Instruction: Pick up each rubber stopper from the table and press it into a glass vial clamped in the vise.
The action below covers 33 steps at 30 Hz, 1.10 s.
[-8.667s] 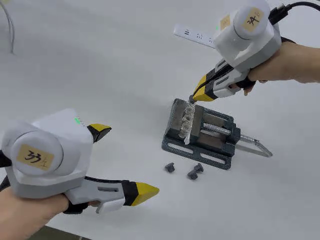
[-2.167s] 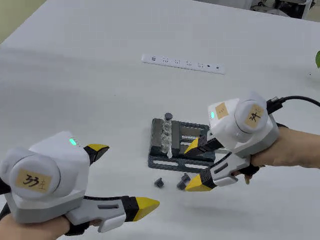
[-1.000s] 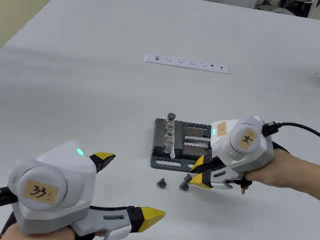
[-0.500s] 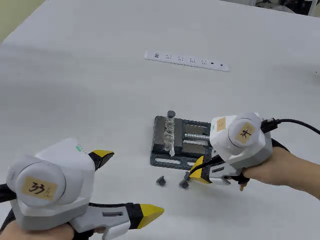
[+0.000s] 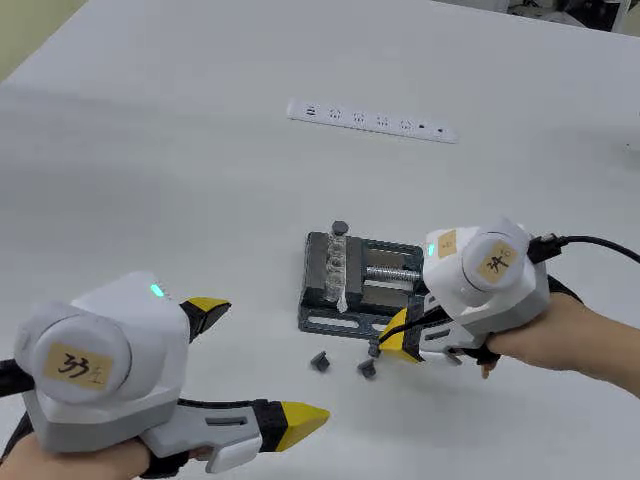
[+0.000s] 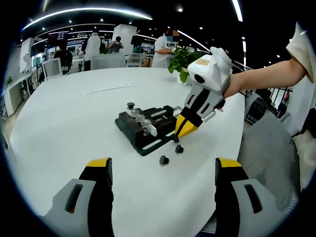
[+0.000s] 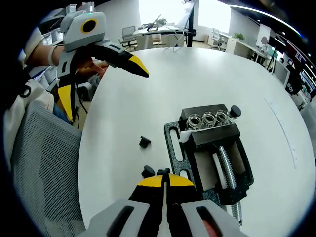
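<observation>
Lower left, the left gripper (image 5: 255, 365) hangs spread wide, empty. Two small dark grey rubber stoppers (image 5: 320, 360) lie below the black metal vise (image 5: 330, 322). At right, the right gripper (image 5: 388, 344) pinches a third stopper (image 7: 163, 171) between closed tips.

A tan sticker (image 5: 73, 365) on the back of the left gripper (image 5: 265, 360) bears a handwritten "33" followed by a small illegible mark. The round label (image 5: 497, 260) on the right gripper (image 5: 385, 345) is also handwritten, possibly "34".
</observation>
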### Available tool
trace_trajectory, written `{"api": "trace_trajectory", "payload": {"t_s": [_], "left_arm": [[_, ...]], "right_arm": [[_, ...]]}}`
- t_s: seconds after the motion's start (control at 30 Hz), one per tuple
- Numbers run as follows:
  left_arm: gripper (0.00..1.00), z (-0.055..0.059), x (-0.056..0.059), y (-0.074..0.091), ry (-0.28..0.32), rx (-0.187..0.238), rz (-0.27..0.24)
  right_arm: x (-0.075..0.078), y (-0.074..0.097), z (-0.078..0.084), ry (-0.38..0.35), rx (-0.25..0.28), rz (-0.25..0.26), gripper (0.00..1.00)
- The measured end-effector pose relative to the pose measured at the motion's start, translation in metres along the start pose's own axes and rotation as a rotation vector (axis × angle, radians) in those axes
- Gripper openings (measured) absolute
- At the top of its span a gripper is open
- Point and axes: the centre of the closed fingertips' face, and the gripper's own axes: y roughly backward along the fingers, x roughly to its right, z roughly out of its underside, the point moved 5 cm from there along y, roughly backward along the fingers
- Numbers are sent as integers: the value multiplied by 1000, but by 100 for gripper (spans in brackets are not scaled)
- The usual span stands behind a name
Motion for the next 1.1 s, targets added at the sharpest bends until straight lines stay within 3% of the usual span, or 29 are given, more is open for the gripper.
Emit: {"api": "trace_trajectory", "payload": {"t_s": [0.23, 0.3, 0.47, 0.6, 0.7, 0.87, 1.1], "left_arm": [[79, -19, 2, -5, 30, 26, 54], [77, -32, 8, -6, 36, 41, 70], [70, -53, 11, -10, 22, 70, 129], [63, -70, 16, -13, 18, 93, 175], [58, -81, 15, -14, 54, 128, 230], [43, -97, 18, -13, 119, 187, 299], [25, -106, 16, -9, 153, 229, 343]], "right_arm": [[5, 38, -25, 116, 69, 86, 0], [6, 51, -34, 153, 101, 120, 0], [5, 80, -56, 254, 157, 180, 0], [-4, 100, -73, 344, 192, 215, 0], [-12, 113, -86, 432, 215, 239, 0], [-25, 124, -99, 534, 241, 258, 0], [-32, 125, -106, 625, 255, 266, 0]]}}
